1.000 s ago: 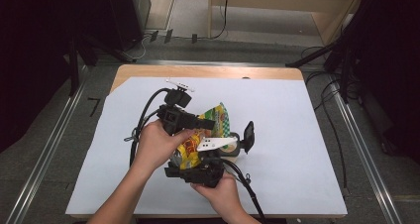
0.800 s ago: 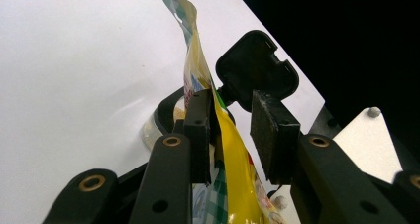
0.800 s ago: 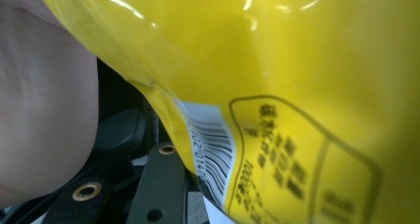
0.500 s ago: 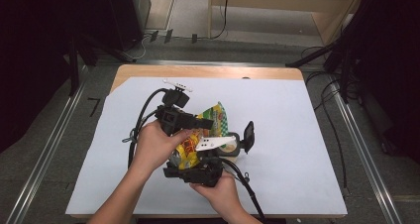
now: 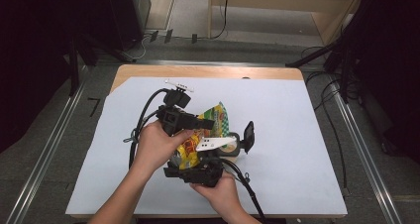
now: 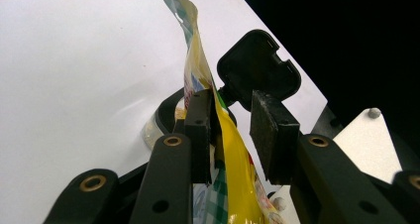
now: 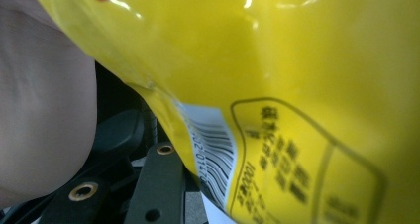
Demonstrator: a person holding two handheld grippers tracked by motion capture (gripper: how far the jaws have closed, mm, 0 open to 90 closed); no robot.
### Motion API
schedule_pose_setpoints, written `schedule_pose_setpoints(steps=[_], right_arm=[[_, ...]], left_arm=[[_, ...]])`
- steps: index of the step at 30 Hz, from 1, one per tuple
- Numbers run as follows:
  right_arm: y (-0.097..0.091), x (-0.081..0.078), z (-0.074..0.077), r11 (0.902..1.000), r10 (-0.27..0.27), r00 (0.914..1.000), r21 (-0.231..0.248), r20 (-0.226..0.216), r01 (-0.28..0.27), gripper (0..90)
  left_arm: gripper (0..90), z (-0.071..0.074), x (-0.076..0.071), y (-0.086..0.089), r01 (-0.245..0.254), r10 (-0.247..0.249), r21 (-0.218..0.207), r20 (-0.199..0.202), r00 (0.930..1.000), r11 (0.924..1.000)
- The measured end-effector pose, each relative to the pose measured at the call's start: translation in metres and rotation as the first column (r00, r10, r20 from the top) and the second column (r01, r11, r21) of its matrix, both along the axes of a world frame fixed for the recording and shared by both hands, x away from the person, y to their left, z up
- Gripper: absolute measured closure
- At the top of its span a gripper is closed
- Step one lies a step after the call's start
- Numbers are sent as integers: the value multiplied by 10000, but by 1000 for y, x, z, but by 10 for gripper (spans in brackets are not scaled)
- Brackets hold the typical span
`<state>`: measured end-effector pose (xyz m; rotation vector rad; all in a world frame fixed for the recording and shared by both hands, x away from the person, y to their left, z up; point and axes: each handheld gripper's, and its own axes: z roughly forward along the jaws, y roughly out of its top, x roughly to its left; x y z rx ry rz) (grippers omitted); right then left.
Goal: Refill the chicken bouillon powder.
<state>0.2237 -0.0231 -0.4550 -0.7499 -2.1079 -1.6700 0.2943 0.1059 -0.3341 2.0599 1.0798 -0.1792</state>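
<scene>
A wooden surface (image 5: 148, 71) is seen from the high view, most of it covered by a large white sheet (image 5: 292, 135); near the middle of that sheet, toward the person's side, a yellow snack bag (image 5: 205, 130) is held up off the sheet between the two hands; the bag's green-checked upper corner is pointed away from the person, and a barcode (image 7: 213, 149) is carried on its yellow back in the right gripper view; the left tool (image 5: 200, 122) is gripped by the left hand (image 5: 156, 144) and is laid across the bag from the left side; in the left gripper view the bag's edge is set between the two black jaws, one pad (image 6: 200, 130) being pressed flat against the film while the other pad (image 6: 270, 135) is kept a little apart from it, so a narrow gap is left and no firm clamp is shown; the right tool (image 5: 198, 170) is held by the right hand (image 5: 218, 189) beneath the bag's lower end; whether its jaws are closed on the bag cannot be told, since they are covered by the film in the right gripper view; a black open-lidded container (image 5: 245, 140) is lying just beside the bag on its right.
</scene>
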Motion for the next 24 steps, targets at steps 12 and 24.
schedule_pose_setpoints(steps=[12,24], right_arm=[[0,1,0,10000,73,10000,-23,14,-73,706],[2,0,1,9998,184,9998,108,0,-184,706]], left_arm=[[704,0,0,1,-21,21,13,32,10000,10000],[701,3,-3,2,-107,105,128,157,9998,9999]])
